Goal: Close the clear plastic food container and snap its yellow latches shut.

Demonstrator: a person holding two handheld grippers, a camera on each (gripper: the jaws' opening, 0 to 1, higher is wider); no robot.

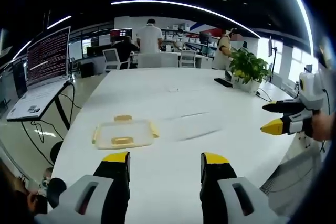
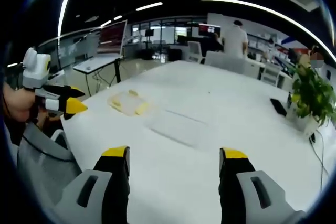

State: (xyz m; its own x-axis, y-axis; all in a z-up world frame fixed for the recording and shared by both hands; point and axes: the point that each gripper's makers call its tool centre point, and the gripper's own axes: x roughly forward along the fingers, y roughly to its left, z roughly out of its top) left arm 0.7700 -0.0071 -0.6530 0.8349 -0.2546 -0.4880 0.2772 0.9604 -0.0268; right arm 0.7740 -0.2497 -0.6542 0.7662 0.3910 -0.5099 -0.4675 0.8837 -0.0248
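Each hand-held gripper (image 1: 165,163) (image 2: 174,161): black jaws, yellow tips, grey body.

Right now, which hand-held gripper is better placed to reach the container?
Left. The container lies just beyond the open left hand-held gripper; from the right hand-held gripper it sits farther off.

A long white table (image 1: 173,108) runs through an open office under curved ceiling light strips (image 1: 184,6), with a laptop (image 1: 44,72) on a stand beside one edge, a potted plant (image 1: 247,66) near the far corner, and what look like desks behind.
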